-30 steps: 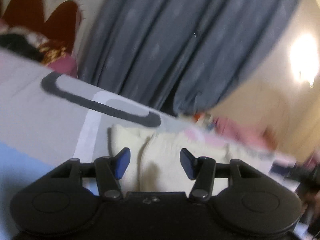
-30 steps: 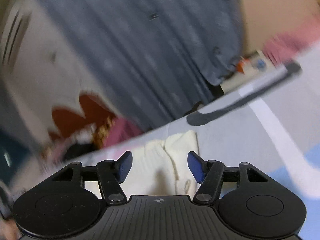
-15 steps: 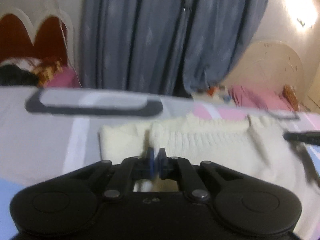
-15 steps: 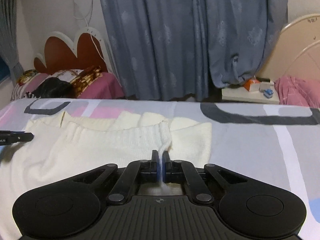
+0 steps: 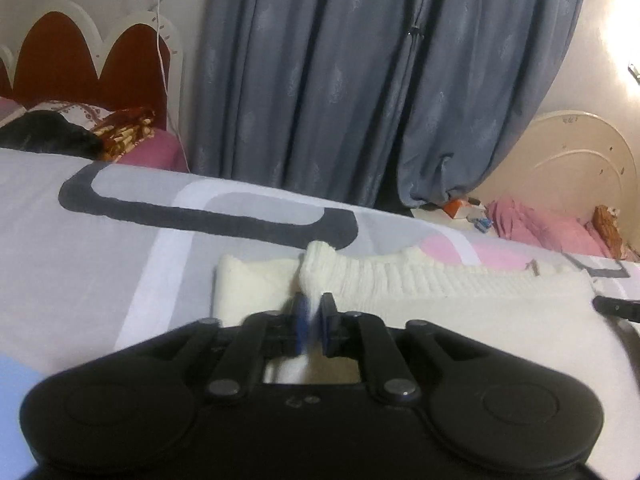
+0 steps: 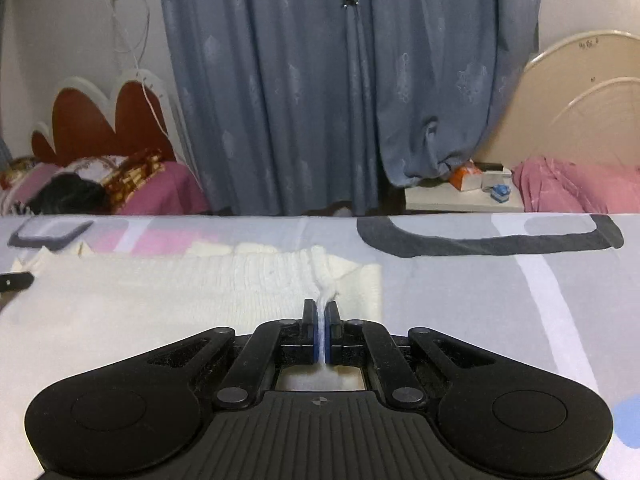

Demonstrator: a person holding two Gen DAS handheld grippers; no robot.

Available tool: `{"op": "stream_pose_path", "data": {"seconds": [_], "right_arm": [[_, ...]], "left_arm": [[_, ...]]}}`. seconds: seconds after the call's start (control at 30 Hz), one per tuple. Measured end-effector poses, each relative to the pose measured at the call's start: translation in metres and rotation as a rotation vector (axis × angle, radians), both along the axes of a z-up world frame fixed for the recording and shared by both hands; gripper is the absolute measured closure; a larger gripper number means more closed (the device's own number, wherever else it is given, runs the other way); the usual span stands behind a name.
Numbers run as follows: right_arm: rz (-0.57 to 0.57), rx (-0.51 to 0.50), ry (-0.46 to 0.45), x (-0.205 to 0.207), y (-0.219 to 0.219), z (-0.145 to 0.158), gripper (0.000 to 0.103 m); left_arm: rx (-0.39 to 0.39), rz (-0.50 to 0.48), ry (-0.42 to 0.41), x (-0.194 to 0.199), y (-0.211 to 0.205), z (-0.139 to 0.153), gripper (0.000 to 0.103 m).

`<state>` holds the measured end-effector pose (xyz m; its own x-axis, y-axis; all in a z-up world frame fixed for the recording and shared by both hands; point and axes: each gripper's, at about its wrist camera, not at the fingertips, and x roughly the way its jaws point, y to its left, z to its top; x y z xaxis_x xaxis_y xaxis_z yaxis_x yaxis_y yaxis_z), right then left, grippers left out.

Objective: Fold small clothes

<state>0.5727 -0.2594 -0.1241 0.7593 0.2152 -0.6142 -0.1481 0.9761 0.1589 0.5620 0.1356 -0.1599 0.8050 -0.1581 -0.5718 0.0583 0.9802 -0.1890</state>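
A cream knit garment (image 5: 440,292) lies flat on the bed, its ribbed hem along the far edge. My left gripper (image 5: 313,312) has the hem's left corner bunched between its blue pads; its jaws are opening, with the fabric still pinched between them. In the right wrist view the same garment (image 6: 180,292) spreads to the left. My right gripper (image 6: 320,320) is shut on a thin fold at the hem's right corner. One of the right gripper's black fingers (image 5: 616,307) shows at the garment's far right edge.
The grey bed sheet (image 5: 80,260) has dark, white and pink patterns. Behind the bed hang blue-grey curtains (image 6: 320,80). A red scalloped headboard (image 5: 80,60) with pink bedding stands at the left. A nightstand (image 6: 464,196) with small boxes and a cream headboard (image 6: 580,92) are at the right.
Both grippers came down open onto the garment's hem and shut on it at opposite corners. Since half a second ago the left jaws have parted slightly; the right stays shut.
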Motion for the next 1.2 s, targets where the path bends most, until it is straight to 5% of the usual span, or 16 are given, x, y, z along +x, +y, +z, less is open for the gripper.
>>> {"op": "stream_pose_path", "data": {"seconds": [0.07, 0.13, 0.23, 0.3, 0.43, 0.5, 0.57, 0.63, 0.77, 0.83, 0.87, 0.97, 1.2], "right_arm": [[-0.008, 0.009, 0.027, 0.0, -0.001, 0.009, 0.095], [0.015, 0.003, -0.06, -0.015, 0.002, 0.027, 0.087], [0.137, 0.035, -0.058, -0.018, 0.037, 0.036, 0.087], [0.213, 0.033, -0.025, -0.015, 0.065, 0.029, 0.087], [0.282, -0.062, -0.027, -0.018, 0.093, 0.015, 0.087], [0.218, -0.117, -0.011, -0.013, 0.073, 0.011, 0.087], [0.049, -0.215, -0.017, -0.004, 0.042, 0.009, 0.087], [-0.012, -0.148, 0.017, 0.004, 0.011, 0.006, 0.087], [0.016, -0.104, -0.009, -0.012, 0.016, 0.025, 0.083], [0.108, -0.046, -0.058, -0.031, 0.034, 0.035, 0.058], [0.156, -0.052, -0.052, -0.037, 0.046, 0.034, 0.055], [0.259, -0.071, -0.028, -0.049, 0.075, 0.021, 0.055], [0.205, -0.091, 0.015, -0.046, 0.063, 0.024, 0.055]], "left_arm": [[0.011, 0.009, -0.031, -0.011, 0.0, 0.013, 0.056], [0.05, -0.007, -0.12, -0.028, -0.017, 0.031, 0.044], [0.027, -0.163, -0.101, -0.03, -0.061, 0.037, 0.042], [0.096, -0.237, -0.071, -0.025, -0.094, 0.03, 0.041], [0.215, -0.192, -0.042, -0.019, -0.09, 0.008, 0.038], [0.249, -0.124, -0.055, -0.022, -0.059, 0.001, 0.026], [0.161, -0.101, -0.042, -0.024, -0.032, 0.001, 0.026], [0.193, -0.069, -0.052, -0.023, -0.029, 0.004, 0.027], [0.177, -0.077, -0.1, -0.044, -0.049, 0.025, 0.028], [0.185, -0.137, -0.106, -0.058, -0.073, 0.028, 0.028], [0.196, -0.168, -0.099, -0.062, -0.087, 0.026, 0.028], [0.199, -0.21, -0.039, -0.06, -0.105, 0.008, 0.028], [0.143, -0.169, -0.026, -0.08, -0.088, 0.009, 0.028]]}}
